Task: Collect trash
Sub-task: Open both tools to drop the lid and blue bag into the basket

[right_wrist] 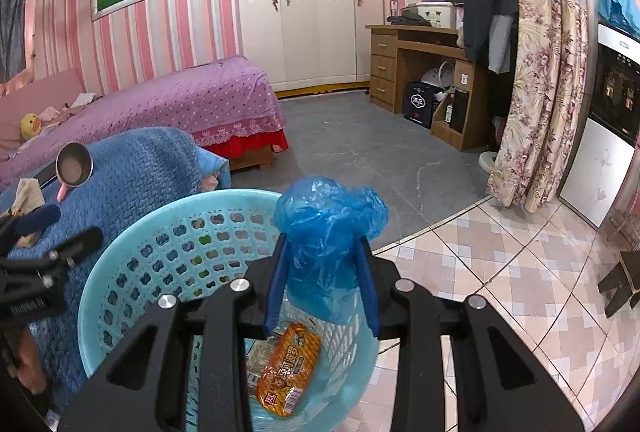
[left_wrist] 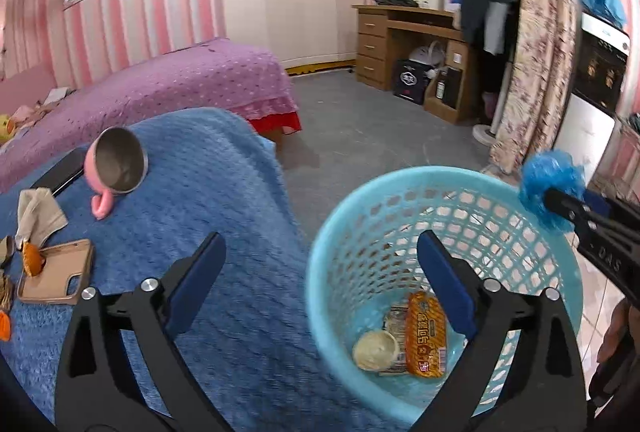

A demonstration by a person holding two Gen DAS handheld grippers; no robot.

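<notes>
A light blue perforated waste basket point(left_wrist: 400, 176) point(right_wrist: 160, 216) stands on the floor beside a surface under a blue blanket point(left_wrist: 224, 216). In its bottom lie an orange snack wrapper point(left_wrist: 426, 336) point(right_wrist: 288, 368), a round white lid point(left_wrist: 374, 350) and a clear wrapper. My left gripper point(left_wrist: 320, 244) is open and empty, one finger over the blanket and the other over the basket. My right gripper point(right_wrist: 322, 238) is shut on a crumpled blue plastic bag point(right_wrist: 328, 228) point(left_wrist: 548, 184), held above the basket's right rim.
On the blanket lie a tipped pink mug point(left_wrist: 120, 168), a beige cloth point(left_wrist: 38, 212), a tan phone case point(left_wrist: 56, 272) and orange scraps point(left_wrist: 32, 258). A purple bed point(left_wrist: 180, 80), a wooden desk point(left_wrist: 400, 32) and a floral curtain point(left_wrist: 536, 72) edge the grey floor.
</notes>
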